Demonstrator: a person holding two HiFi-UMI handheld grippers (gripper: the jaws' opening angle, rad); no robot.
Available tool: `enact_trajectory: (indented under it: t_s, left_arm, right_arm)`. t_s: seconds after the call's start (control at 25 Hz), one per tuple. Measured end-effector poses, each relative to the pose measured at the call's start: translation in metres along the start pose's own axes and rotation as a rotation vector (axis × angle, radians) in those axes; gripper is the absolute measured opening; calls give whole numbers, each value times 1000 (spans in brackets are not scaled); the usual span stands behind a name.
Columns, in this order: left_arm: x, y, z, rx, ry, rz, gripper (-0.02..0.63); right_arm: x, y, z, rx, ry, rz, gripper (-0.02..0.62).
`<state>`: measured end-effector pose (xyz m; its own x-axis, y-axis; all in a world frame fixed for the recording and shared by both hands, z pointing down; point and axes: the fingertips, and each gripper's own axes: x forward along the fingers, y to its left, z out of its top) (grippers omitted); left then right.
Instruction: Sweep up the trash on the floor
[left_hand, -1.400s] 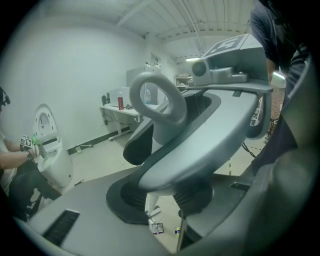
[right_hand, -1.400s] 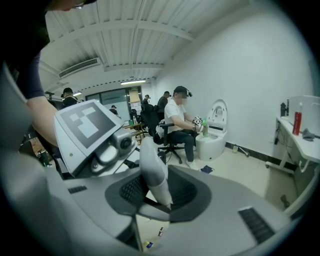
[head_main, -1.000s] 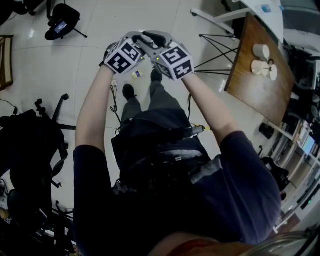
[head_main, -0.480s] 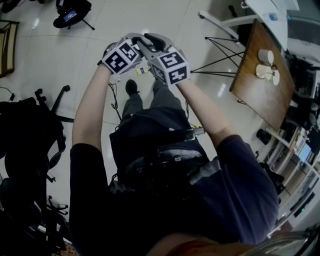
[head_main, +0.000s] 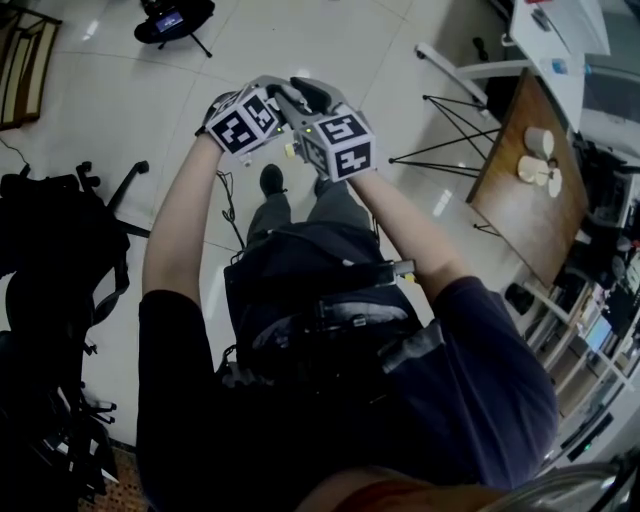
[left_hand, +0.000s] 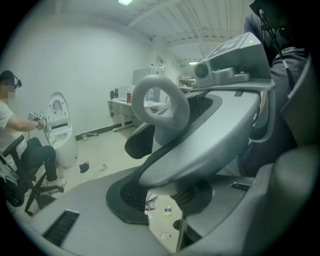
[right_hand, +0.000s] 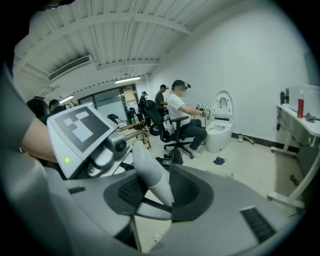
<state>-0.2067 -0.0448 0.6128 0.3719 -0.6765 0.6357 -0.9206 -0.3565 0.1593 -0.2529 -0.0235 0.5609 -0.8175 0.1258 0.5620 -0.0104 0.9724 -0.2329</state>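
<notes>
Pale grey plastic forms the handle (left_hand: 176, 102) on which both grippers meet in front of the person's chest; its top ends in an open loop. The left gripper (left_hand: 165, 197) is closed on the handle, its dark ribbed pads pressing against it from both sides. The right gripper (right_hand: 162, 196) crosses over the left one. Its jaws have just been opening, and the tapered handle lies between them with the pads slack about it.

A bit of trash (head_main: 291, 149) lies on the pale tiled floor (head_main: 120, 120), just ahead of the person's black shoes (head_main: 271, 180) and below the grippers. More pieces show through the gap under the left gripper's jaws. They are a dark wrapper (left_hand: 150, 204), a small blue and yellow piece (left_hand: 167, 210) just beside it, and a white crumpled scrap (left_hand: 165, 236) nearer the camera.

A wooden worktop (head_main: 520, 225) stands well off to the right with pale cups (head_main: 539, 143) on it. Farther away in the room a seated person (right_hand: 182, 117) on an office chair works beside a white toilet (right_hand: 220, 125).
</notes>
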Motion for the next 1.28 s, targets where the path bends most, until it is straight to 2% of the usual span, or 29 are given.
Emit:
enact_trajectory:
  t_s: [0.32,0.6,0.92,1.08,1.16,1.28]
  left_arm:
    - [-26,6,-14,-22,-2,29,101]
    - [-44,10,-23,3,6,64,98]
    - [-65,10,-32,-20,1,106,97]
    - [-65,10,-31,-45,-26,107,98]
    - [-64,11,-25,-30,-43,107,98]
    - [-60,11,-18,-24,-49,104,98]
  right_arm:
    - [15,26,8,12,18,47,152]
    - [25,44,12,89,14,61,160]
    - [30,65,20,106,3,90,163]
    - [29,63,21,83,-6,81,163]
    - [27,61,23,67,-11,74,163]
    - [22,56,26,-32,-6,72,155]
